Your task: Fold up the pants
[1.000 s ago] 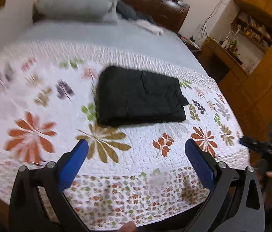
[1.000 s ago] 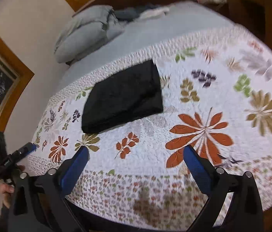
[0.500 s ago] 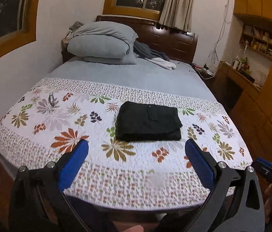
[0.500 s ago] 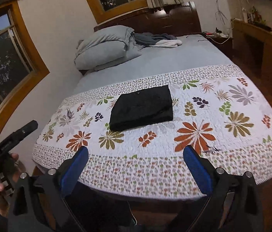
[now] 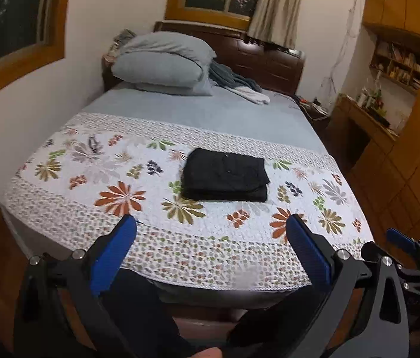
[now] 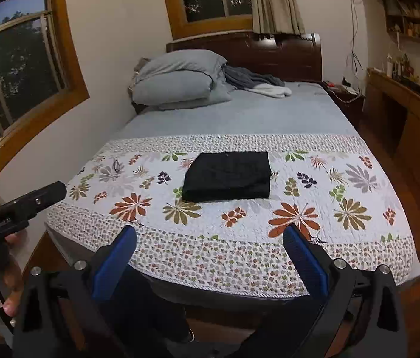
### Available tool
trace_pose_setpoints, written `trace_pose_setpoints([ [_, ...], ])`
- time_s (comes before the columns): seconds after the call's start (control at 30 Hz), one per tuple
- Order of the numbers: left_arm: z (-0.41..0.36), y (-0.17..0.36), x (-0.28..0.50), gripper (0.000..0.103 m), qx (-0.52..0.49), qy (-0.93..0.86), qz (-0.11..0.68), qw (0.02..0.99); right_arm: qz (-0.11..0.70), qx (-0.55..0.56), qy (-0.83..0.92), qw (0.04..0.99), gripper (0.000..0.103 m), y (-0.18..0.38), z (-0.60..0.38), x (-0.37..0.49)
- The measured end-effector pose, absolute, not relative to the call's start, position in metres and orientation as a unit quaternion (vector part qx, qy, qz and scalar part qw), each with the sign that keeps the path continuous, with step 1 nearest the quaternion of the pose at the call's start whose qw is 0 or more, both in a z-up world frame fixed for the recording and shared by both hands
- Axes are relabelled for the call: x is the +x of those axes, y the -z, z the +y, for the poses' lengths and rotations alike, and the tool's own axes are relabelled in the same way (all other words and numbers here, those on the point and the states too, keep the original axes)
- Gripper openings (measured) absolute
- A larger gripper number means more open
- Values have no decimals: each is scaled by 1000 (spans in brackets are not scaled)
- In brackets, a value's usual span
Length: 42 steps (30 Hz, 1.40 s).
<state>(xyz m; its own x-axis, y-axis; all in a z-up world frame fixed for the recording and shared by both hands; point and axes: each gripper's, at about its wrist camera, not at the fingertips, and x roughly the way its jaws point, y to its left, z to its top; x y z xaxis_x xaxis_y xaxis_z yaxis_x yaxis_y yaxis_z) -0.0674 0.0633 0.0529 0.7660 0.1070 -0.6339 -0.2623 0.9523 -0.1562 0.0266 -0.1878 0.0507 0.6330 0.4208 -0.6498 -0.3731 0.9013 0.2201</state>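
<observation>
Left wrist view: pants (image 5: 225, 175), black, folded into a compact rectangle, lie flat on floral quilt (image 5: 114, 176) in its middle band, well apart from every quilt edge. Left gripper (image 5: 210, 232) hangs off the foot of the bed, blue fingers (image 5: 114, 256) spread wide, nothing between them. Right gripper's tip (image 5: 400, 240) shows at the right margin (jaw state unclear here). Pillows (image 5: 162, 62) stacked at the headboard.

Right wrist view: pants (image 6: 228, 176) central on quilt (image 6: 344, 185), bare quilt on all sides. Right gripper (image 6: 209, 231) spread wide, empty, short of the near edge. Left gripper (image 6: 22, 205) at left margin.
</observation>
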Motion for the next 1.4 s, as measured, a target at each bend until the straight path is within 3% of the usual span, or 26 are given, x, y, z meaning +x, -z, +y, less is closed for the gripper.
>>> trace_pose_setpoints([
  [0.57,53,-74,-101,100,-81,-109,284,949,364,35,-228,903,99,-59,-182,7],
  [1.4,57,-53,-61,100,-100,-125,328,931,386,38,-230,892,99,-41,-177,35],
])
